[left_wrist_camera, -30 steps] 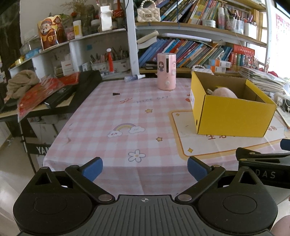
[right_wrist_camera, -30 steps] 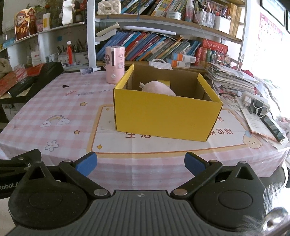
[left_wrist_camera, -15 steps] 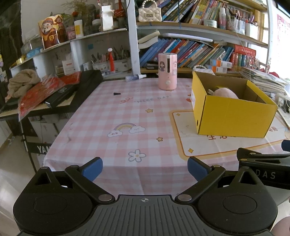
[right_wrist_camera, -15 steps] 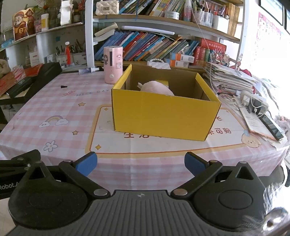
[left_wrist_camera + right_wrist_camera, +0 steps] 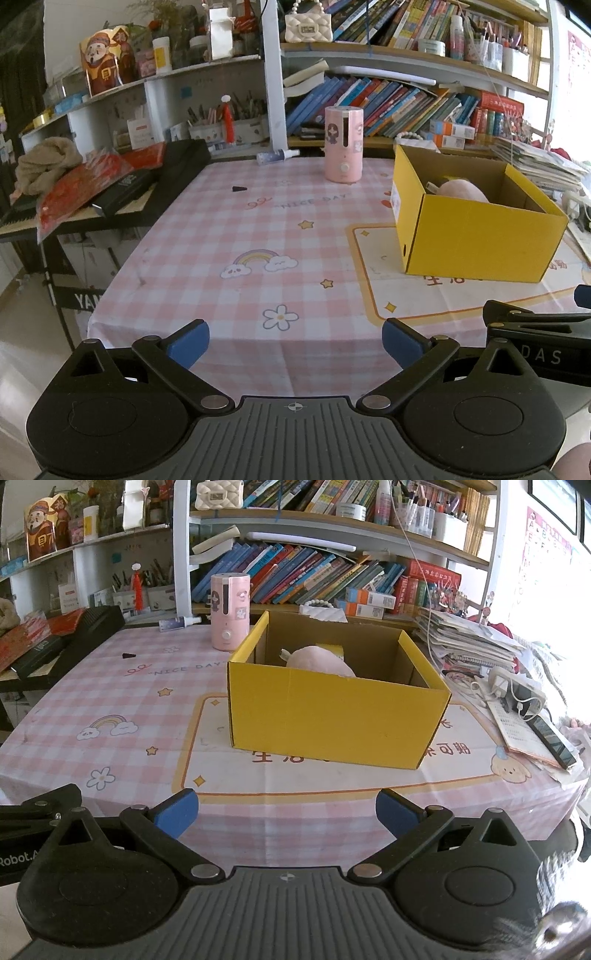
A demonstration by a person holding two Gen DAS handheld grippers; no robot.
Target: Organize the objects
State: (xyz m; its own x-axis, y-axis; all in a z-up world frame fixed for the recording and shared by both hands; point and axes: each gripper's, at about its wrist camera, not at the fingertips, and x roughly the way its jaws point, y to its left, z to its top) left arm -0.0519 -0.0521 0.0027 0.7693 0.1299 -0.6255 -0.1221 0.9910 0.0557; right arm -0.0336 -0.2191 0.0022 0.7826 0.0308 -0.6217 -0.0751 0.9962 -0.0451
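Note:
A yellow cardboard box (image 5: 332,716) stands open on the pink checked tablecloth (image 5: 122,686); it also shows in the left wrist view (image 5: 476,236). A pink soft object (image 5: 319,659) lies inside it, partly hidden by the front wall, also seen from the left (image 5: 461,188). A pink cylinder (image 5: 343,144) stands upright behind the box, also in the right wrist view (image 5: 229,611). My left gripper (image 5: 295,341) is open and empty at the table's near edge. My right gripper (image 5: 286,810) is open and empty, in front of the box.
A small spray bottle (image 5: 277,156) lies at the far edge, and a tiny black piece (image 5: 239,189) on the cloth. A black keyboard with red bags (image 5: 110,184) is on the left. Papers, a charger and a phone (image 5: 550,734) lie right. Bookshelves stand behind.
Both views have shifted slightly; the box and cylinder sit a little differently in frame. Nothing on the table has moved, and both grippers stay open.

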